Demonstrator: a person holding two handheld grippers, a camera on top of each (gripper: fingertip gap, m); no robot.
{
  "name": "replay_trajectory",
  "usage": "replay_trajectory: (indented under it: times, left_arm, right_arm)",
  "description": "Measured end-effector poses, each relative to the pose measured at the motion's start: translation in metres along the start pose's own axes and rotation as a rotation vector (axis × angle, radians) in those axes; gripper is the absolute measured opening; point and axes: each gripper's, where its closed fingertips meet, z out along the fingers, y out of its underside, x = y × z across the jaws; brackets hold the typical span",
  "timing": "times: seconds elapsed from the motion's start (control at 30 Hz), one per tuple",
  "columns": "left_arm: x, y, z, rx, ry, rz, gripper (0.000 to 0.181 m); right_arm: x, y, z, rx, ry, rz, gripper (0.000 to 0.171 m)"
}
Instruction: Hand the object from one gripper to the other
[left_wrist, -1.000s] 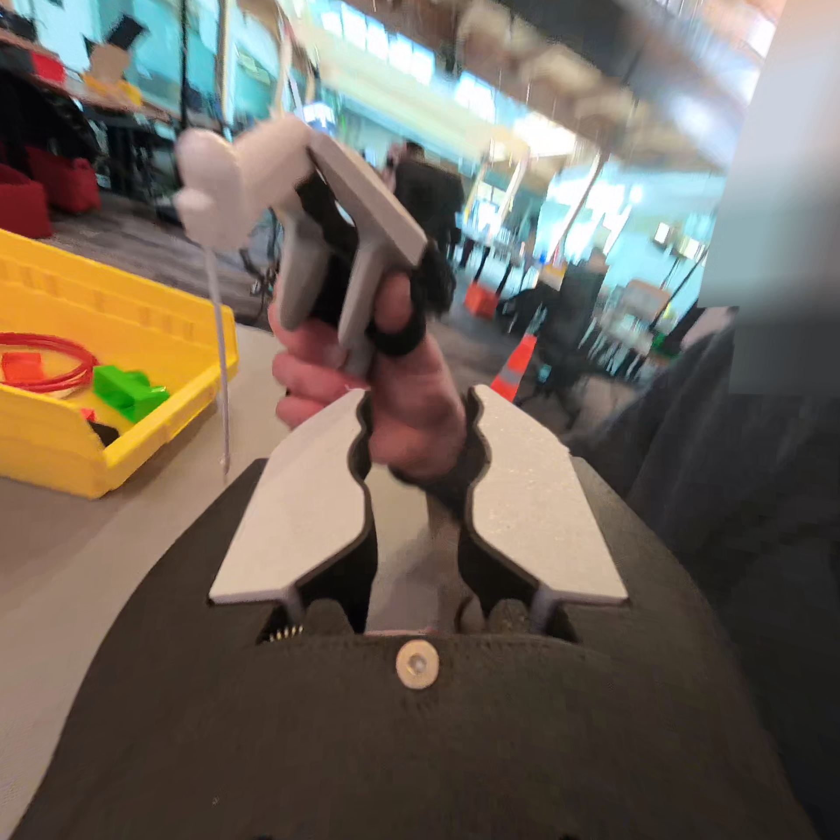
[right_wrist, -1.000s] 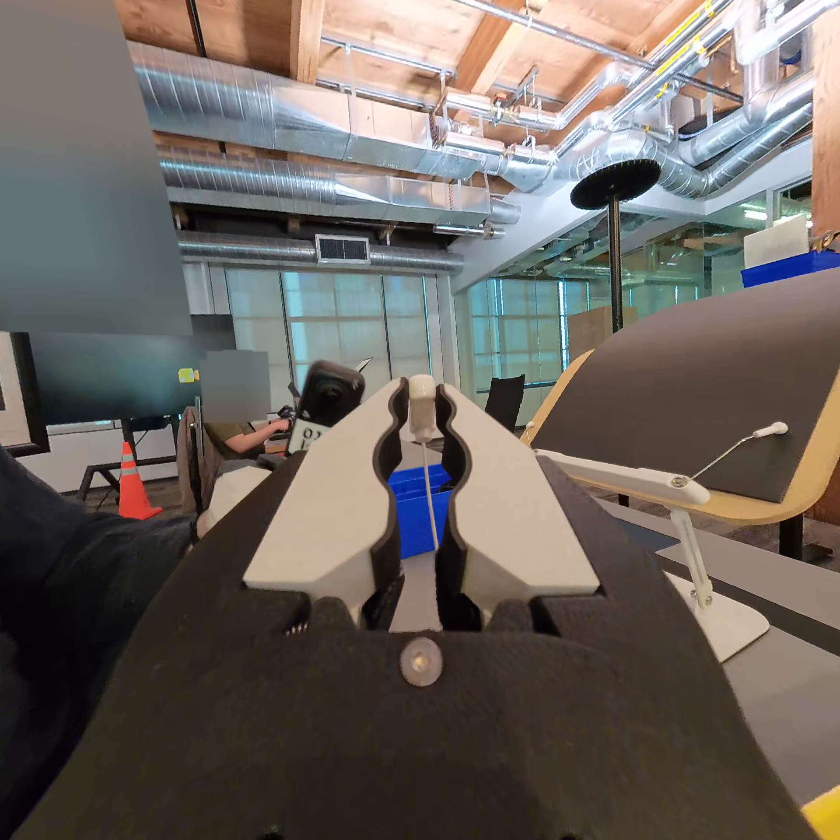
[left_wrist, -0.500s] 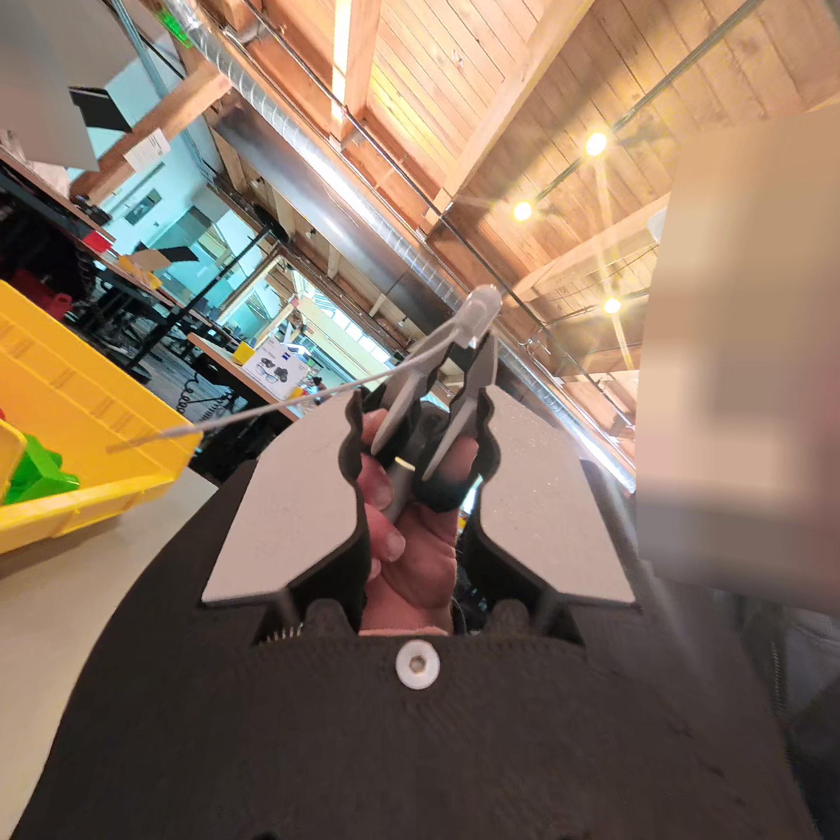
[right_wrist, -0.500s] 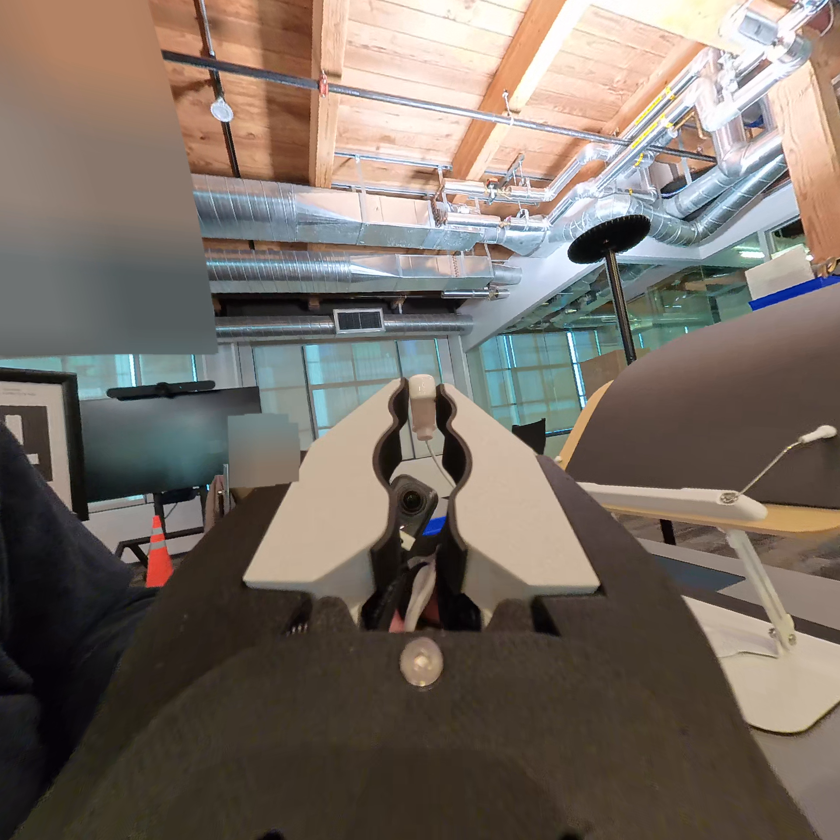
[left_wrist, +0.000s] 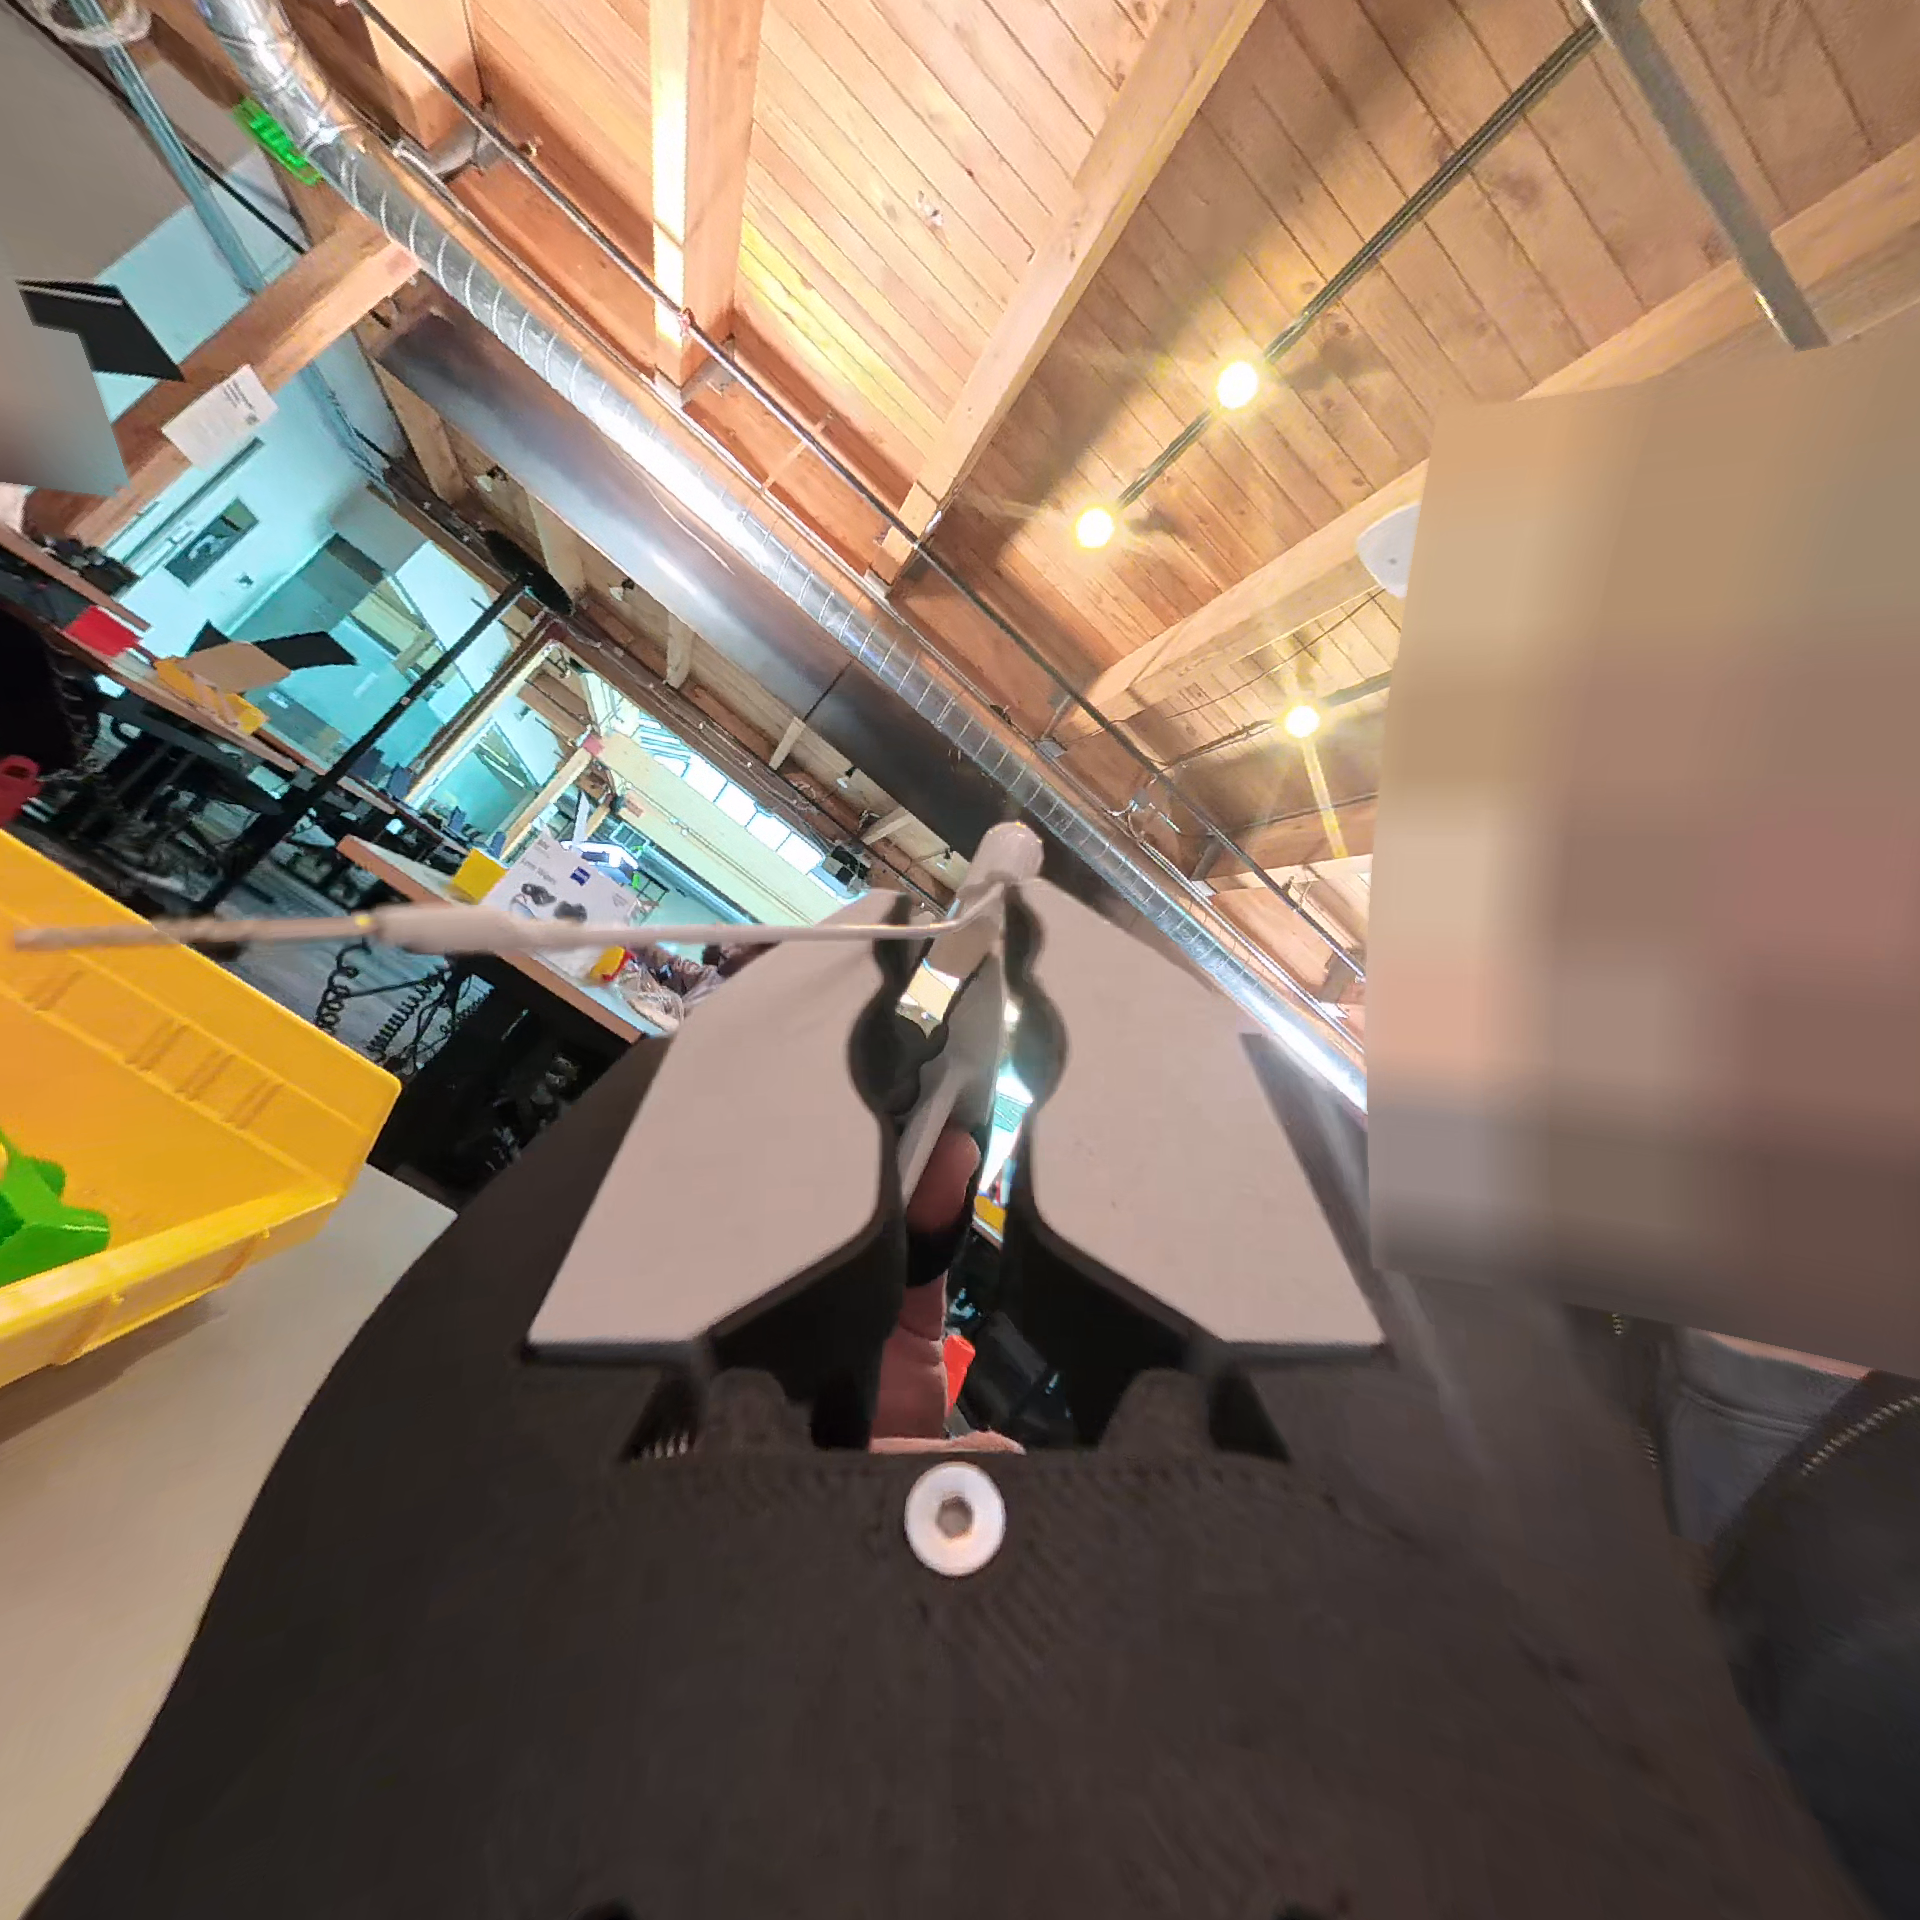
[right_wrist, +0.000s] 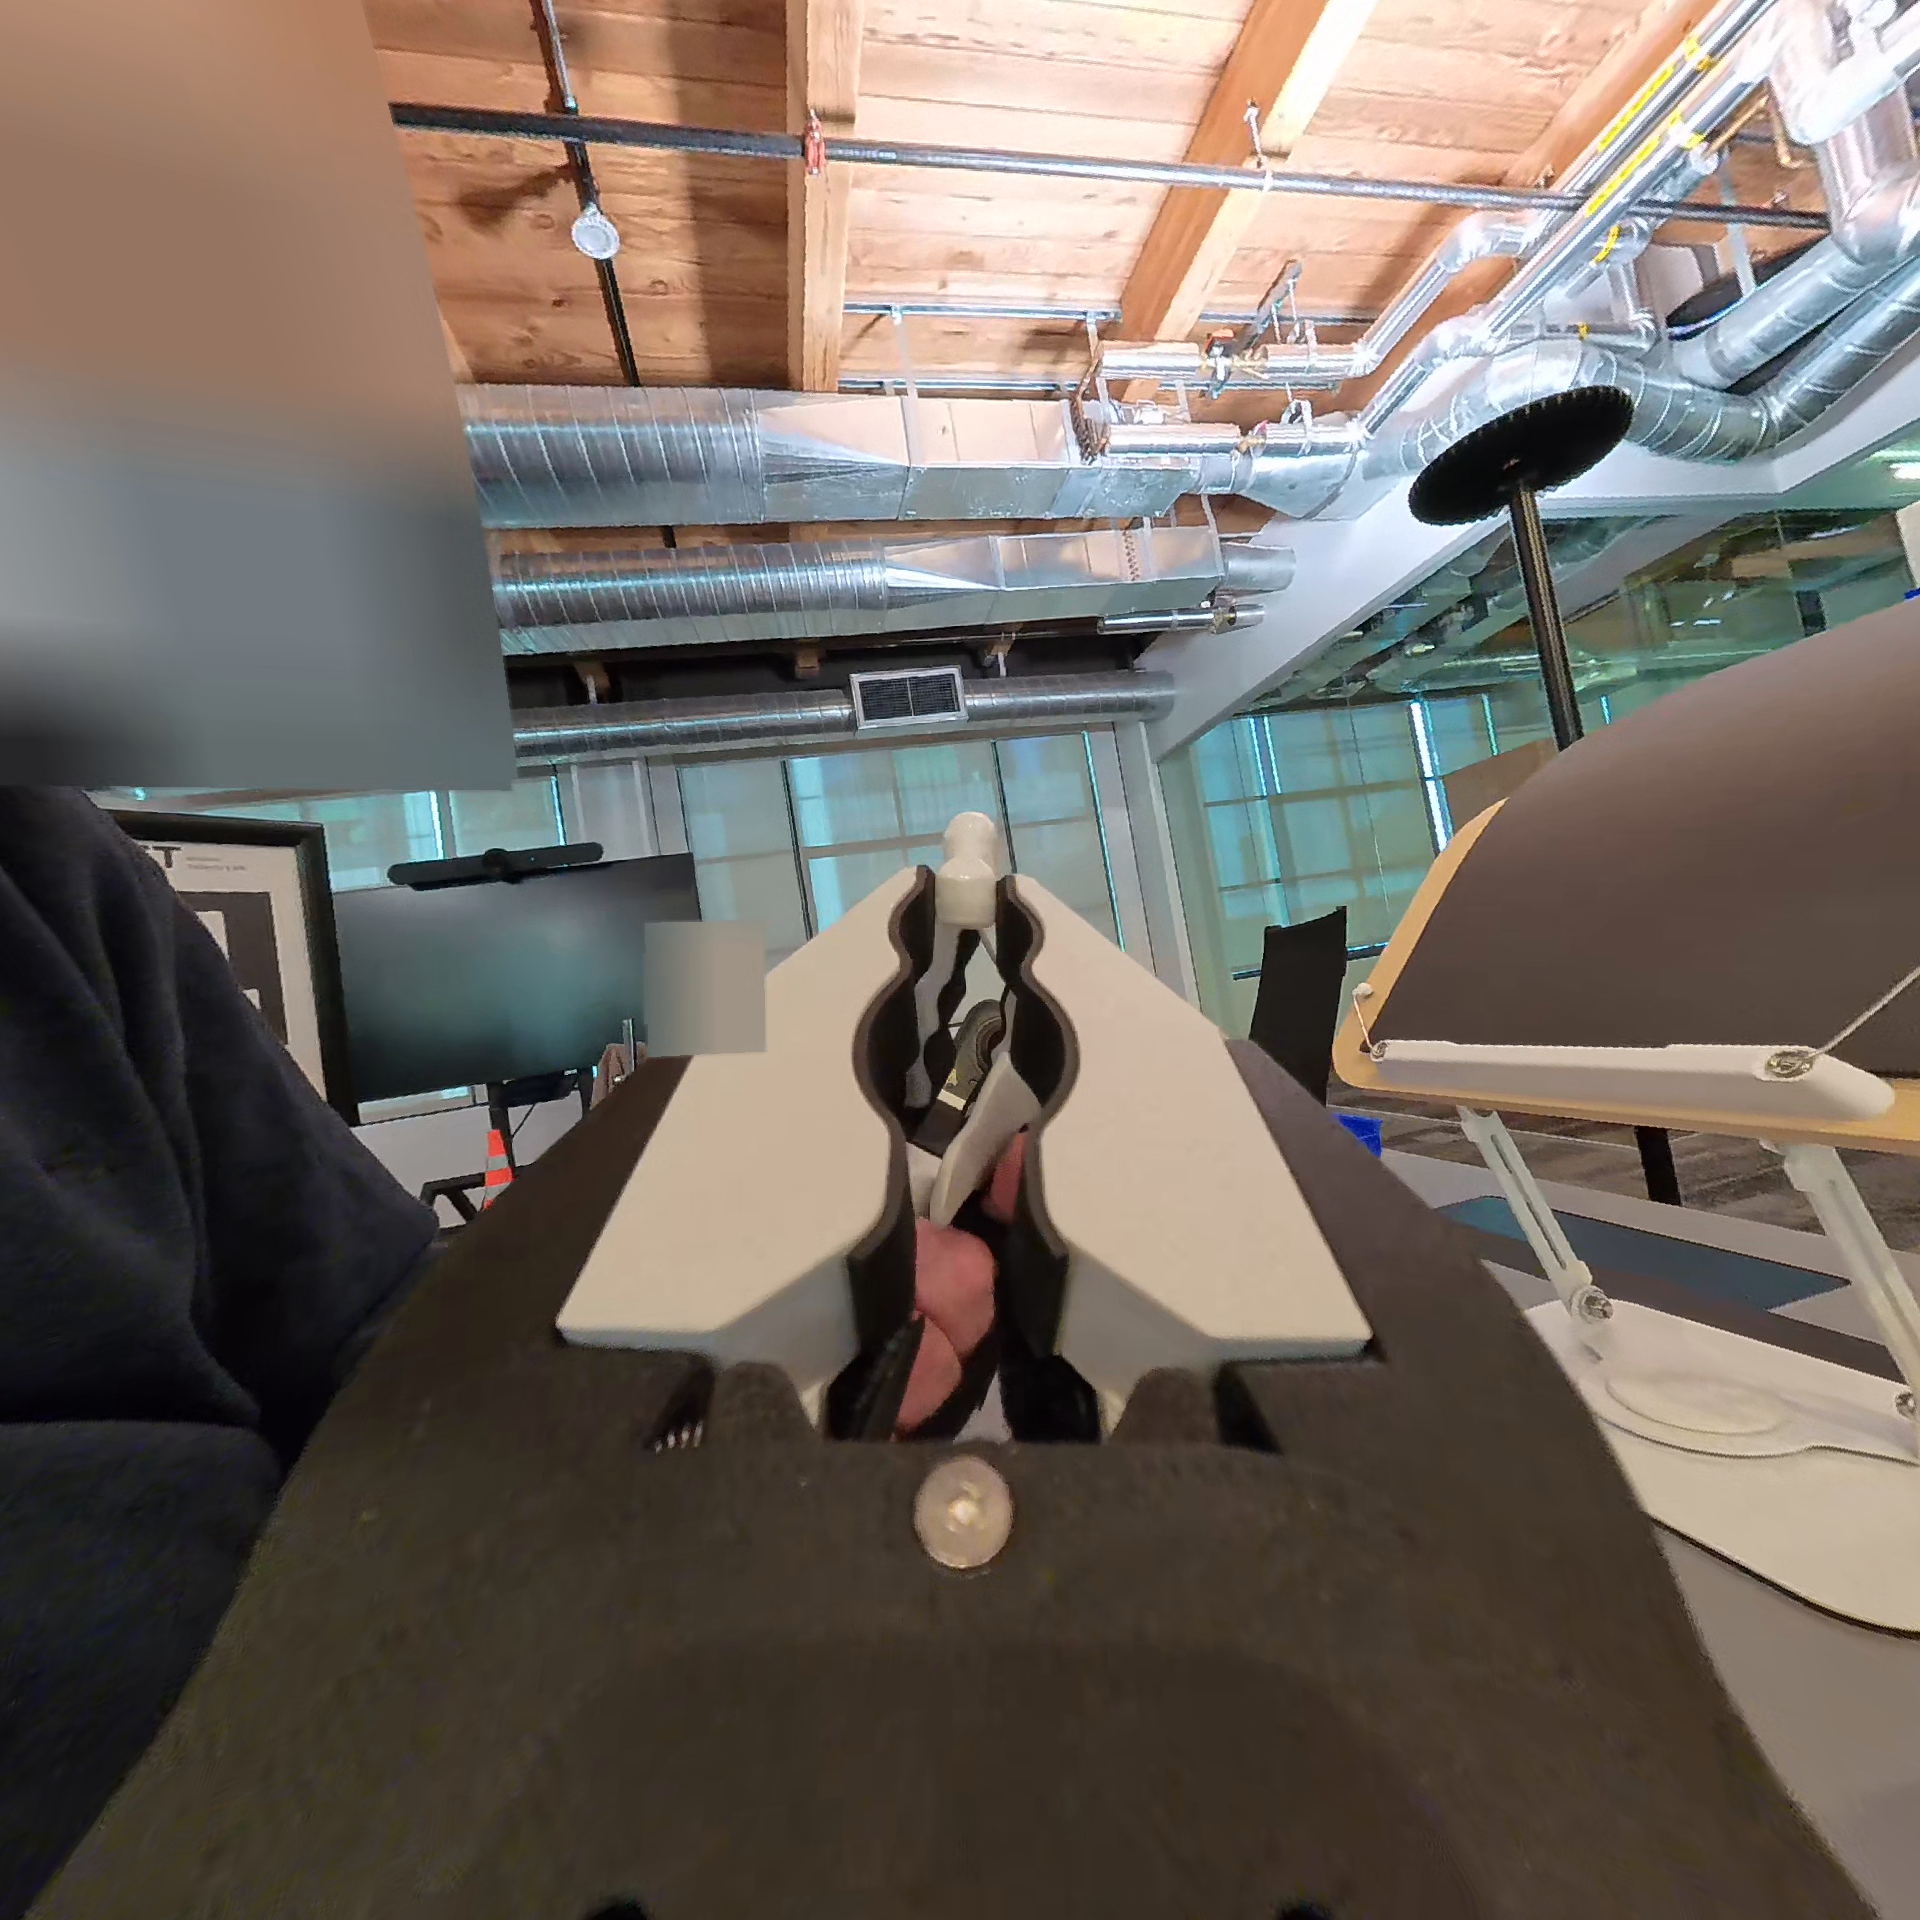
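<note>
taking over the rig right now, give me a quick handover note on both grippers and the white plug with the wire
Right gripper: shut on the white plug at its fingertips.
Left gripper: jaws drawn in around the same plug and it looks clamped. The wire trails off toward the yellow bin.
Done: the grippers meet tip to tip in the air, both on the plug.
Left: open the giving gripper so the other alone holds the plug, then draw the two apart.
</note>
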Motion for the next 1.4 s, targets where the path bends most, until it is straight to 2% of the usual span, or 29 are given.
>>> replay_trajectory:
  times: [0.1, 0.3, 0.43, 0.53, 0.63, 0.83, 0.97, 1.03, 1.2, 1.4]
  left_arm:
    - [0.003, -0.001, -0.001, 0.006, 0.009, 0.028, 0.001]
    - [0.002, 0.000, 0.001, -0.033, -0.039, 0.087, 0.001]
    - [-0.004, 0.003, 0.001, -0.119, -0.116, 0.158, 0.001]
    - [-0.006, 0.003, 0.000, -0.203, -0.170, 0.247, 0.001]
    - [-0.010, 0.004, -0.002, -0.320, -0.230, 0.318, 0.001]
    - [-0.014, 0.016, -0.006, -0.587, -0.304, 0.512, 0.002]
    - [-0.013, 0.027, -0.009, -0.754, -0.327, 0.634, 0.002]
    - [-0.011, 0.030, -0.009, -0.795, -0.321, 0.684, 0.002]
    - [-0.012, 0.034, -0.010, -0.864, -0.325, 0.744, 0.002]
    - [-0.015, 0.039, -0.014, -0.960, -0.336, 0.808, 0.002]
  right_arm:
    - [0.003, 0.002, -0.002, 0.004, 0.012, 0.012, 0.009]
    - [0.006, 0.004, -0.005, 0.003, 0.019, 0.037, 0.009]
    - [0.015, 0.004, -0.015, -0.029, 0.068, 0.042, 0.009]
    - [0.021, 0.004, -0.024, -0.113, 0.134, -0.036, 0.022]
    - [0.018, 0.002, -0.028, -0.220, 0.154, -0.131, 0.020]
    - [0.001, 0.021, -0.008, -0.543, 0.050, -0.321, 0.018]
    - [0.002, 0.030, -0.001, -0.664, 0.012, -0.411, 0.007]
    - [0.002, 0.036, -0.002, -0.721, -0.006, -0.426, 0.002]
    - [0.002, 0.047, -0.008, -0.835, -0.047, -0.427, 0.005]
    - [0.002, 0.055, -0.013, -0.905, -0.065, -0.478, 0.002]
